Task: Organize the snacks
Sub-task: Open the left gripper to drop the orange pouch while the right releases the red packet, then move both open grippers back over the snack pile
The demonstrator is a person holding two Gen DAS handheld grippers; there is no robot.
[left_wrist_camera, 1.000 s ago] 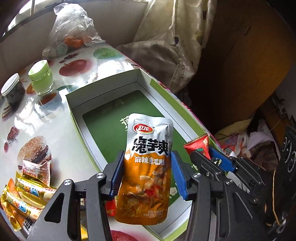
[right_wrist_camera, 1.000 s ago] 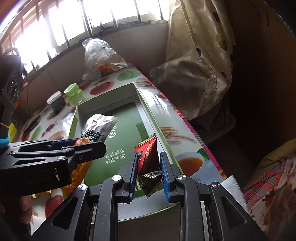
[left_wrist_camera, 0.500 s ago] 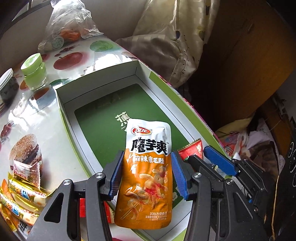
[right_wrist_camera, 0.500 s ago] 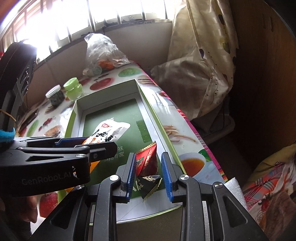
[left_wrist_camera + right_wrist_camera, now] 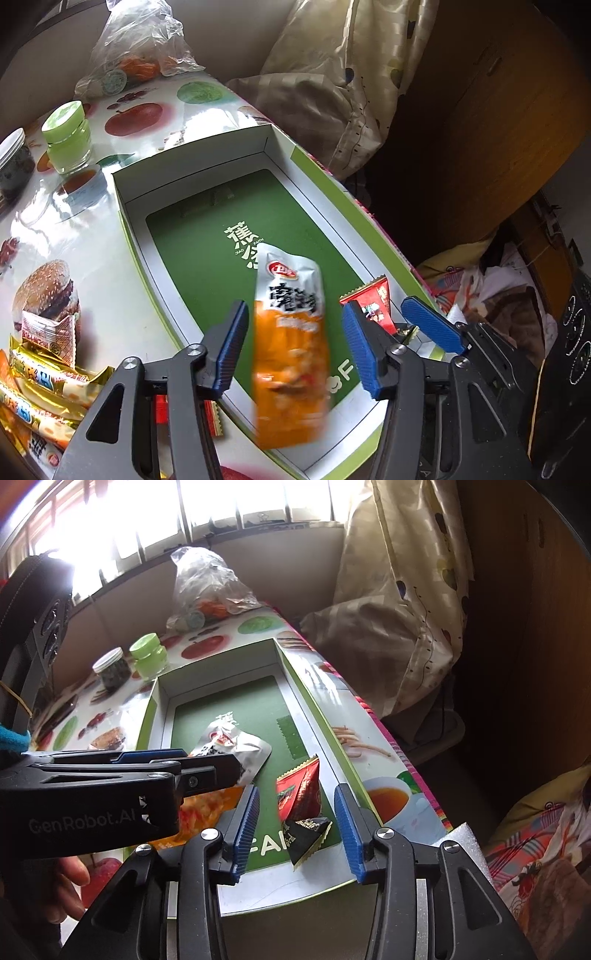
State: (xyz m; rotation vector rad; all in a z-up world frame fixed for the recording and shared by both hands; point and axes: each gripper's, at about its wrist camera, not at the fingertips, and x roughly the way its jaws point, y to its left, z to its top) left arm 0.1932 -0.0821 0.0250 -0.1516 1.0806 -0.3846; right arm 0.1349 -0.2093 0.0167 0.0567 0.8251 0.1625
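Observation:
An orange and silver snack pouch hangs blurred between the pads of my left gripper, whose jaws are opening; neither pad touches it. It is over the near end of the green-floored box. My right gripper is opening too. A red triangular packet and a black one sit loose between its fingers, with gaps on both sides, at the box's near right corner. The red packet shows beside the pouch in both views.
A green-lidded jar, a dark jar and a plastic bag stand at the table's far end. Several wrapped snacks lie left of the box. The table's edge runs along the box's right side, with a curtain beyond.
Both pairs of jaws have spread. The pouch has come free of the left pads and tilted. The red and black packets have come free of the right pads.

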